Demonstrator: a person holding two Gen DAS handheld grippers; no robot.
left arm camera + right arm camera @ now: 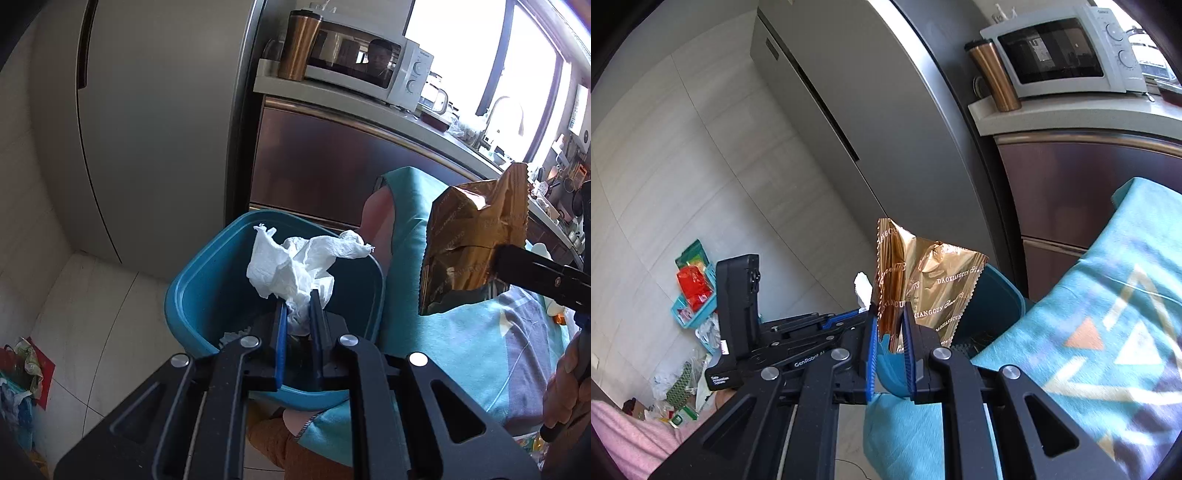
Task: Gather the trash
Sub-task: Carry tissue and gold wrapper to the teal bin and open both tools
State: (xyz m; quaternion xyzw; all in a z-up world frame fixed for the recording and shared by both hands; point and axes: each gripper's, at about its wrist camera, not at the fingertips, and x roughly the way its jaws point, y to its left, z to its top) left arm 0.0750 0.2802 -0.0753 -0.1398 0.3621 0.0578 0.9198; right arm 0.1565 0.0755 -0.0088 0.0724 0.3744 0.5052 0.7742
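Note:
My left gripper is shut on a crumpled white tissue and holds it over the open blue bin on the floor. To the right, in the same view, hangs a gold foil wrapper pinched by the black fingers of the other gripper. In the right wrist view my right gripper is shut on that gold wrapper, just above the near rim of the blue bin. The left gripper's body shows at left, with a tip of the tissue above it.
A grey fridge stands behind the bin. A counter bears a microwave and a copper tumbler. A teal patterned cloth covers a surface at right. Bags and a small basket of packets clutter the floor at left.

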